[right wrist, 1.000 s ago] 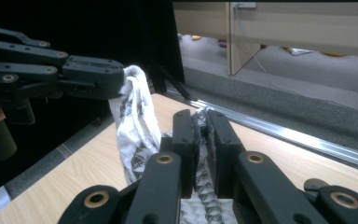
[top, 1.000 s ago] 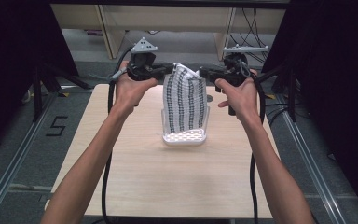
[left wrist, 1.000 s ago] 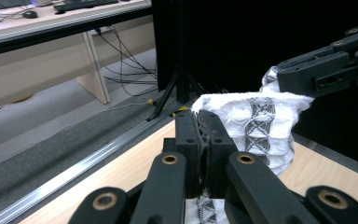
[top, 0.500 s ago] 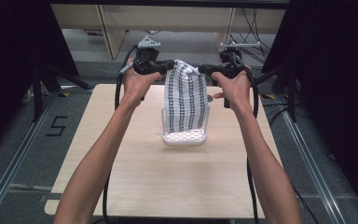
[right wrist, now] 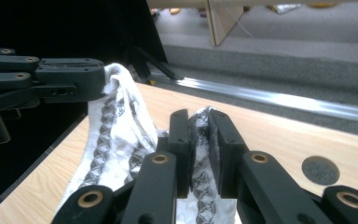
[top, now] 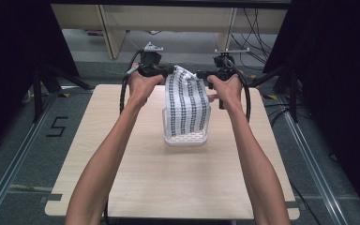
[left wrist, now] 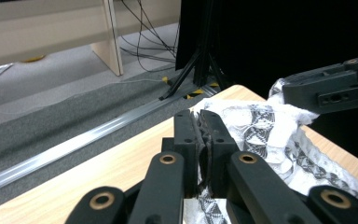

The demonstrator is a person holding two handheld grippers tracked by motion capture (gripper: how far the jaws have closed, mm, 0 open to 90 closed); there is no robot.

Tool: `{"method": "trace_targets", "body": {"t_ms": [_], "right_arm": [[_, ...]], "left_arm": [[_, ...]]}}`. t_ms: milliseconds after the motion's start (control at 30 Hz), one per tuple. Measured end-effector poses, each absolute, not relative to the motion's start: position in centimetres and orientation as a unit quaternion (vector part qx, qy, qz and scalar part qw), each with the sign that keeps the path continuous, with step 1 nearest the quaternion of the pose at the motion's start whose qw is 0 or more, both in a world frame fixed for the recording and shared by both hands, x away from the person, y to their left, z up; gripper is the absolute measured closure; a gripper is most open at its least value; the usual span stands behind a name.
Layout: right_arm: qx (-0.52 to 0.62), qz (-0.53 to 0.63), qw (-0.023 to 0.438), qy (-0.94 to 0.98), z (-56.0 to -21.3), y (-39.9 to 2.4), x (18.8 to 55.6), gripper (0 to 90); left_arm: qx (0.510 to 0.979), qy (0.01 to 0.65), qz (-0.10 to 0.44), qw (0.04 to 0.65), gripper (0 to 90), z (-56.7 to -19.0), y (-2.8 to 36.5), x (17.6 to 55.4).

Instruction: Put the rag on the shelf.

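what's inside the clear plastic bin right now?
The lower end of the white black-patterned cloth hangs into the clear plastic bin, while the left gripper and right gripper pinch its top corners. The cloth hides whatever else may lie in there.

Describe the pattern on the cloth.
White cloth with dark geometric stripes running lengthwise; clearest in the high view.

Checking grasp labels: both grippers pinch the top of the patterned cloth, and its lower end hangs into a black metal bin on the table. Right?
Not quite. Both grippers, left and right, do pinch the cloth, but the high view shows its lower end in a clear plastic container, not a black bin.
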State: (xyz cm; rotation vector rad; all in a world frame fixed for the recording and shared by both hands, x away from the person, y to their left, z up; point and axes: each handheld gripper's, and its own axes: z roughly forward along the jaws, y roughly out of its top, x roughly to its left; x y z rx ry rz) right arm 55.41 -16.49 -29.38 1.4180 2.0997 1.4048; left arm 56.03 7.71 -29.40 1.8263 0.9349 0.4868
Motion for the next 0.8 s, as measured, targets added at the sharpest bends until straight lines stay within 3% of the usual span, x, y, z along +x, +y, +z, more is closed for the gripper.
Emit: {"method": "trace_targets", "body": {"t_ms": [333,567,733,800], "right_arm": [[0.498,0.461,0.118,0.725,-31.3,-16.7,56.0,78.1],[0.516,0.435,0.106,0.730,-32.4,-16.6,55.9,71.4],[0.515,0.432,0.104,0.733,-32.8,-16.8,55.8,67.4],[0.519,0.430,0.103,0.731,-32.7,-16.8,55.6,66.6]], "left_arm": [[0.777,0.401,0.170,0.455,81.2,-32.8,7.6,56.7],[0.786,0.396,0.159,0.448,77.3,-33.5,7.7,56.4],[0.783,0.416,0.157,0.436,57.7,-33.7,7.9,56.4],[0.787,0.411,0.155,0.433,57.0,-33.8,8.0,56.3]]}}
